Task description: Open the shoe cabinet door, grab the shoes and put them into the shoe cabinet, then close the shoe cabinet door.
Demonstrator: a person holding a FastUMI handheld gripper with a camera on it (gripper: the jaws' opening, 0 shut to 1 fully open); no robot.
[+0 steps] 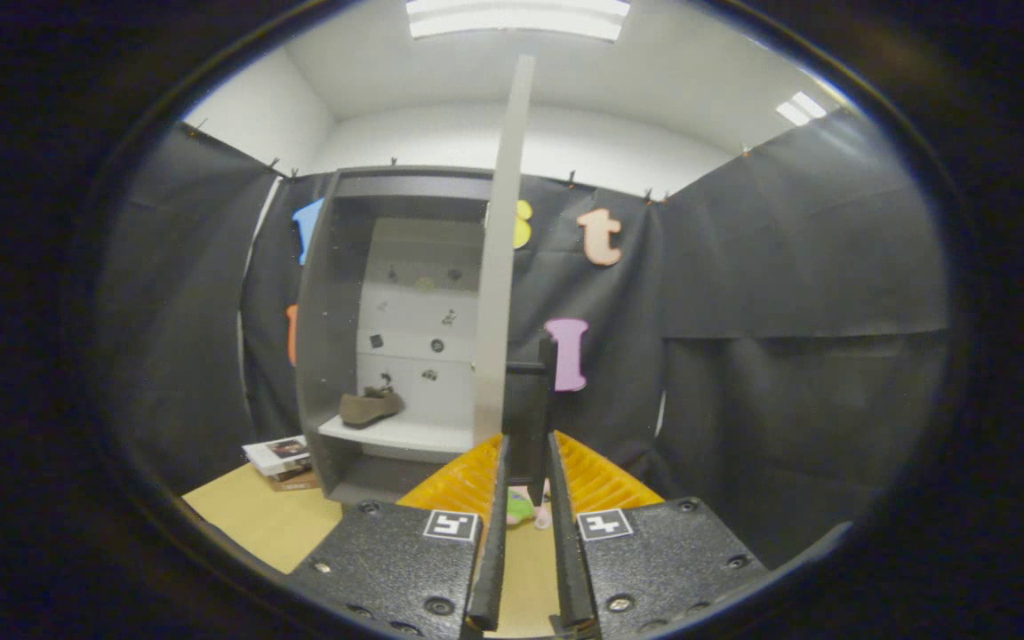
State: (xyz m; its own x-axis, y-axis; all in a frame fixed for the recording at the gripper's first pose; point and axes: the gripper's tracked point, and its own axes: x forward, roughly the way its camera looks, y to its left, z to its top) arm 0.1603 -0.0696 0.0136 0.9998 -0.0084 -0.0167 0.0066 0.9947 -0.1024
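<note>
The grey shoe cabinet [325, 338] stands open ahead and to the left of my fingers. Its door [503, 267] is swung out and seen edge-on, rising just above the fingers. A black handle [530, 413] on the door sits between my fingertips, and my gripper [527, 444] is shut on it. A brown shoe [372, 407] lies on the white shelf [405, 436] inside the cabinet, toe toward the door side.
A small stack of books [281, 458] lies on the tan surface [254, 516] left of the cabinet's foot. A small green and pink object [523, 509] lies on the surface below the handle, between my fingers. Black cloth walls close in on both sides.
</note>
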